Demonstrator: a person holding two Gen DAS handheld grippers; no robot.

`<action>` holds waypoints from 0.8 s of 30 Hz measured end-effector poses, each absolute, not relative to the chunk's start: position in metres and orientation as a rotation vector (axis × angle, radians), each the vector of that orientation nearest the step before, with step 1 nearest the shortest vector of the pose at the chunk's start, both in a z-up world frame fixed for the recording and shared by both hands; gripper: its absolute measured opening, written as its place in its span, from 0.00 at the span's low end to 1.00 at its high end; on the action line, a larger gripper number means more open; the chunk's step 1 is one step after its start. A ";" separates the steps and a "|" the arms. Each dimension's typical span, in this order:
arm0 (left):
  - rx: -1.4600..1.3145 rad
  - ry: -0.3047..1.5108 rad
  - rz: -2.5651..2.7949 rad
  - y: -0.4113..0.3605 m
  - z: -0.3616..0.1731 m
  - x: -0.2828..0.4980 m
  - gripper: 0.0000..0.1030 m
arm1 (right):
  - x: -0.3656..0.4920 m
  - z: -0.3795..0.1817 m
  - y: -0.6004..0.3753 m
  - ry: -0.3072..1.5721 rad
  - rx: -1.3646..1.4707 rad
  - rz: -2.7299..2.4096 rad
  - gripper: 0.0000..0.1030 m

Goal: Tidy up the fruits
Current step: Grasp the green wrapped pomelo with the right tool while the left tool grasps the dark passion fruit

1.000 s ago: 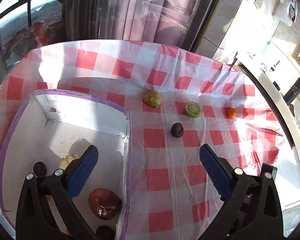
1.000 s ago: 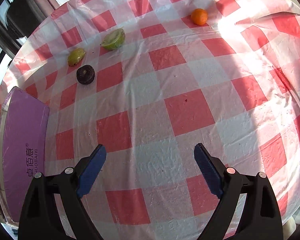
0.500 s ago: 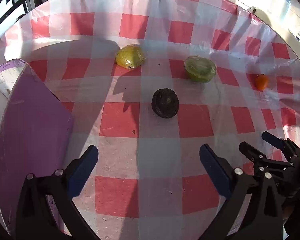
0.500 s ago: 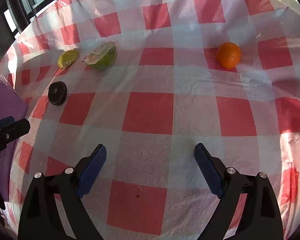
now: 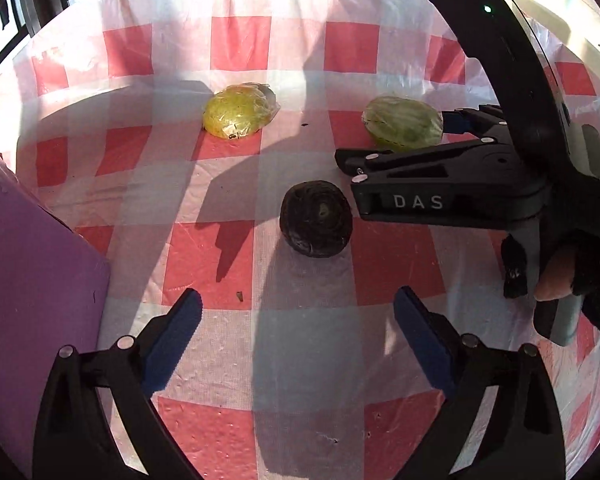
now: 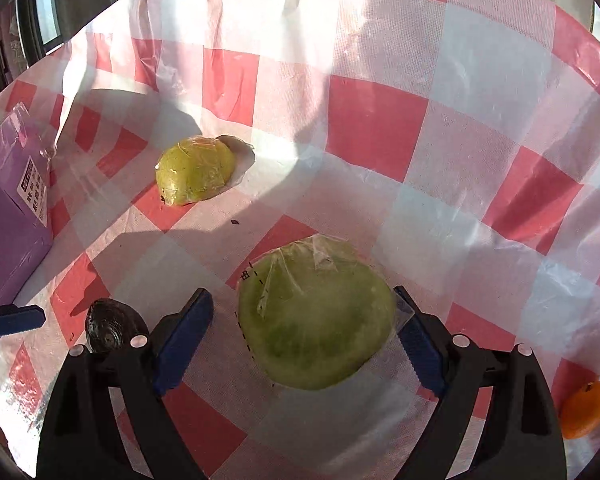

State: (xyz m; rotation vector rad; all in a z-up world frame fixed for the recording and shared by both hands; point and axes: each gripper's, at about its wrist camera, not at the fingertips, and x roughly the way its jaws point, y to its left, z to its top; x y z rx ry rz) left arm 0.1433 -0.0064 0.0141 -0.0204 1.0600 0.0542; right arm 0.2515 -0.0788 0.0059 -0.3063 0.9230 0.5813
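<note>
Red-and-white checked plastic sheeting (image 5: 236, 48) is spread over the worktop, creased and raised at the far edge. Four fruits are seen on it, well apart from one another: a yellow-green fruit wrapped in clear film (image 5: 239, 111), a larger green fruit wrapped in clear film (image 6: 316, 320), a dark wrinkled fruit (image 5: 316, 218) and a small orange (image 6: 584, 410).

The right claw (image 6: 304, 340) is held released, with the green wrapped fruit lying on the cloth between its blue pads (image 6: 182, 338); the right-hand pad is seen at the loose film at the fruit's edge, while a gap is left at the left-hand pad. No grasp is shown. The left claw (image 5: 296, 340) is likewise spread wide and holds nothing; the dark wrinkled fruit lies ahead of it, apart from both pads.

A purple box (image 5: 32, 280) stands at the left edge of the cloth, near the left claw.

In the left wrist view, the right claw's black body, marked "DAS", and the gloved hand (image 5: 572, 276) gripping its handle are shown crossing just beside the dark fruit; part of the green fruit is hidden by it. The orange is seen only in the right wrist view, at the lower right. A white label on the box is also shown only there.
</note>
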 end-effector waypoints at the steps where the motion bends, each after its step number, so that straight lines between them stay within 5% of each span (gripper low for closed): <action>1: -0.022 1.060 0.042 -0.007 0.013 0.147 0.90 | 0.253 0.007 -0.079 0.913 -0.305 0.589 0.70; 2: -0.024 1.060 0.031 -0.008 0.013 0.150 0.88 | 0.253 0.008 -0.081 0.902 -0.297 0.587 0.56; 10: -0.025 1.047 0.024 -0.010 0.007 0.181 0.73 | 0.223 0.014 -0.144 0.928 -0.074 0.464 0.56; 13: 0.000 1.032 0.025 -0.012 0.008 0.188 0.59 | 0.200 0.015 -0.167 0.933 -0.020 0.419 0.56; 15: -0.004 1.027 0.032 -0.011 0.010 0.191 0.38 | 0.185 0.015 -0.175 0.936 0.004 0.401 0.56; 24: 0.003 1.068 -0.026 -0.031 0.015 0.154 0.38 | 0.129 0.019 -0.199 0.958 0.044 0.329 0.56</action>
